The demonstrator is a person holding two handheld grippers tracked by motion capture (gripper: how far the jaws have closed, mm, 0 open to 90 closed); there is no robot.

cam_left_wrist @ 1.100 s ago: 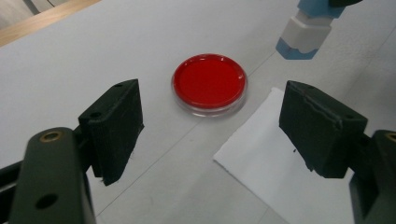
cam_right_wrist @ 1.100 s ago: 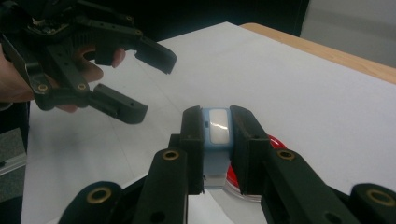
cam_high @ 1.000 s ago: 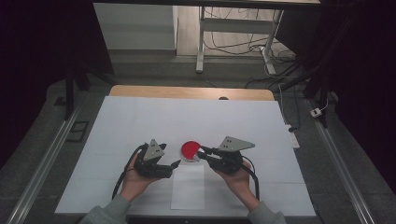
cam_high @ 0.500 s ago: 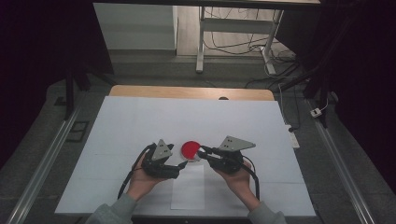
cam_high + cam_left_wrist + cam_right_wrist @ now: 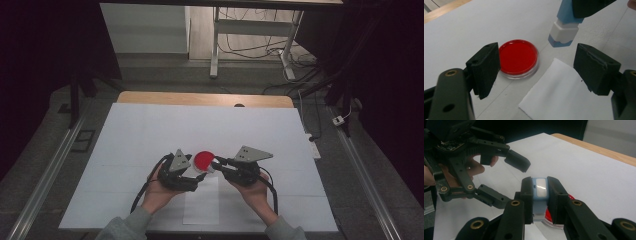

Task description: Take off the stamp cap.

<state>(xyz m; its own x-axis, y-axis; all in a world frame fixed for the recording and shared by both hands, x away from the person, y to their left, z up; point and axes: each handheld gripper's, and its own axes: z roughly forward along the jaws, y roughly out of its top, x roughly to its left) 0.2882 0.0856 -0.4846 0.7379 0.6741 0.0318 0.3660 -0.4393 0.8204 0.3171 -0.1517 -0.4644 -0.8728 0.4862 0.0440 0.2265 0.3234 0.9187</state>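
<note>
A white sheet covers the surface [image 5: 150, 135], with a dark room and a cable-strewn floor beyond its far wooden edge. Near the person's side sits a round clear dish with red filling [image 5: 517, 58], and just beside it lies a smaller white paper [image 5: 559, 92]. The right gripper [image 5: 539, 192] has its fingers pinched on a blue and white tube [image 5: 540, 195], whose capped end hangs close above the surface next to the dish. The left gripper [image 5: 537, 72] holds its fingers spread wide, empty, one finger just beside the dish rim, the other over the paper. The step in hand looks like bringing the left fingers to the tube's cap or to the dish; done well, the right should keep the tube steady while the left closes squarely, without nudging the dish.
</note>
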